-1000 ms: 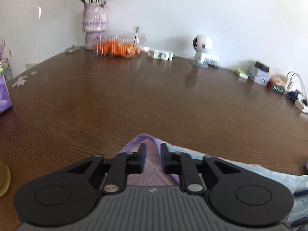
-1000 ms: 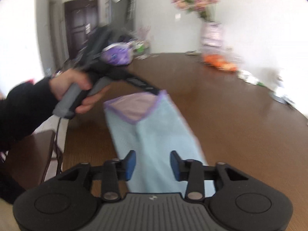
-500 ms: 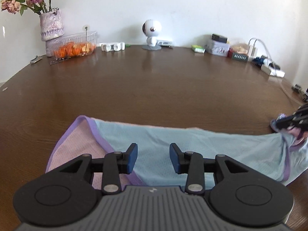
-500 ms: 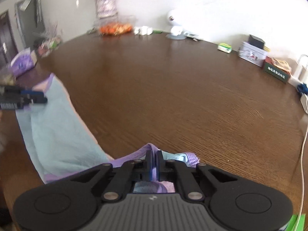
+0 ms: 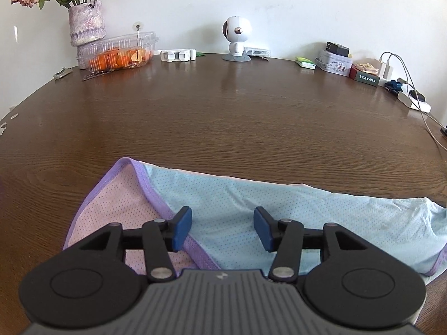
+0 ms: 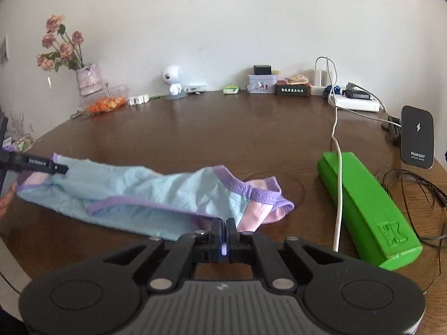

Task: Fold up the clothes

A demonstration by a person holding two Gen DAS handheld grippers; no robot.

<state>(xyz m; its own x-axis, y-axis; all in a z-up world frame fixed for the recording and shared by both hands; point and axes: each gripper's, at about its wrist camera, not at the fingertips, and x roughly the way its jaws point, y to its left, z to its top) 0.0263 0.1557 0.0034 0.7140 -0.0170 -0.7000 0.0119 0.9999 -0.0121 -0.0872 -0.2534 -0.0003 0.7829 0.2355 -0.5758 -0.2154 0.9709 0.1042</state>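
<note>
A light blue mesh garment point(image 5: 279, 206) with purple trim and pink lining lies stretched along the near edge of the brown table point(image 5: 223, 111). My left gripper point(image 5: 222, 229) is open just above its left end, beside the purple band point(image 5: 156, 195). In the right wrist view the garment point(image 6: 145, 189) runs from left to centre. My right gripper point(image 6: 225, 231) is shut on the garment's near edge by its purple-trimmed right end point(image 6: 251, 189). The left gripper's finger point(image 6: 36, 164) shows at the far left, over the cloth.
A green box point(image 6: 368, 209) with a white cable point(image 6: 338, 181) across it lies right of the garment. A black charger stand point(image 6: 417, 136), power strip, tins, a white robot figure point(image 5: 237, 39), a fruit container point(image 5: 120, 53) and a vase point(image 5: 86, 25) line the far edge.
My left gripper has opened wider and sits over the garment's left end. My right gripper stays shut on the cloth and has swung round to face the far wall.
</note>
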